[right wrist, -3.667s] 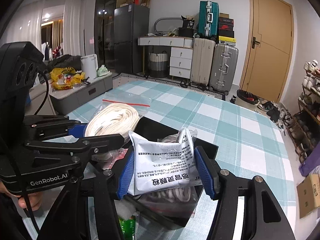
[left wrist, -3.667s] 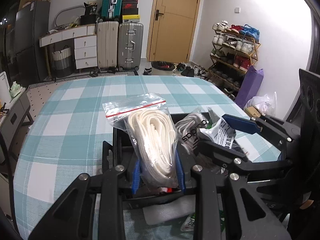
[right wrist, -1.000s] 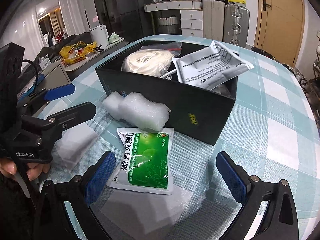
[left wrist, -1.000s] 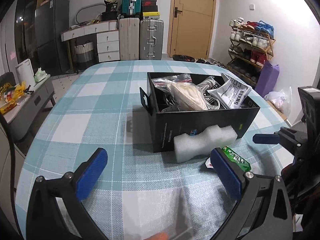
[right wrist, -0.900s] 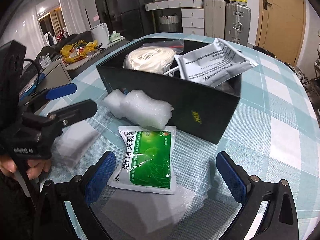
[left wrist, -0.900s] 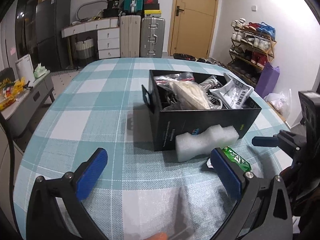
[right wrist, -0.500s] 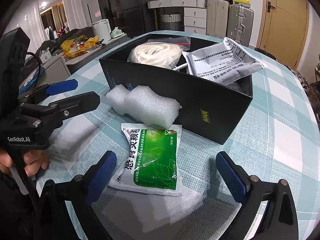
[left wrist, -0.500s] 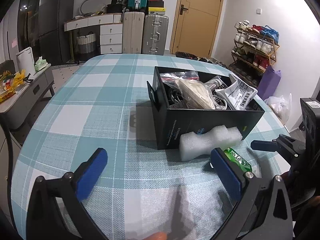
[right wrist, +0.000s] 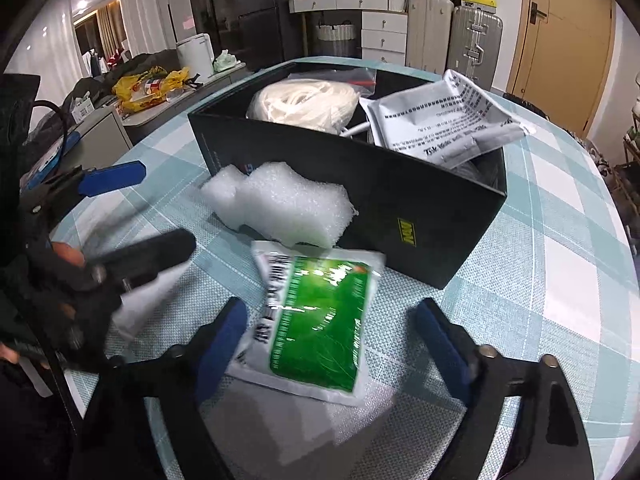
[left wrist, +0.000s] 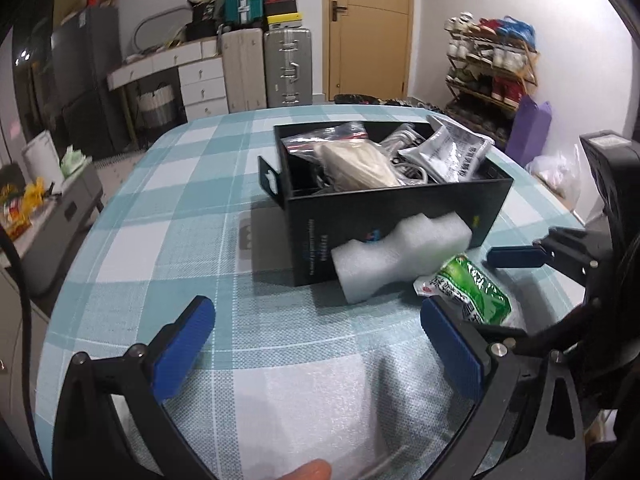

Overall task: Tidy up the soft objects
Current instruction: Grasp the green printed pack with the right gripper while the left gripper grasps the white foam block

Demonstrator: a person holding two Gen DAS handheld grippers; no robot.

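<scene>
A black box (left wrist: 384,216) (right wrist: 404,208) stands on the checked table and holds a bag of white cord (left wrist: 356,164) (right wrist: 304,104) and a grey printed pouch (left wrist: 456,154) (right wrist: 448,120). A white foam block (left wrist: 400,252) (right wrist: 280,204) leans against the box front. A green and white packet (left wrist: 468,292) (right wrist: 316,320) lies flat in front of it. My right gripper (right wrist: 332,344) is open with its fingers on either side of the packet. My left gripper (left wrist: 320,344) is open and empty over a white foam sheet (left wrist: 320,408).
The table (left wrist: 180,216) has a rounded edge close on the right. The white foam sheet (right wrist: 344,424) also lies under the packet. Suitcases (left wrist: 264,68), drawers and a shoe rack (left wrist: 488,64) stand well beyond the table.
Both grippers have moved forward toward the box. The right gripper's fingers have closed in around the green packet. The bag of cord and the grey pouch, held earlier, now lie in the box.
</scene>
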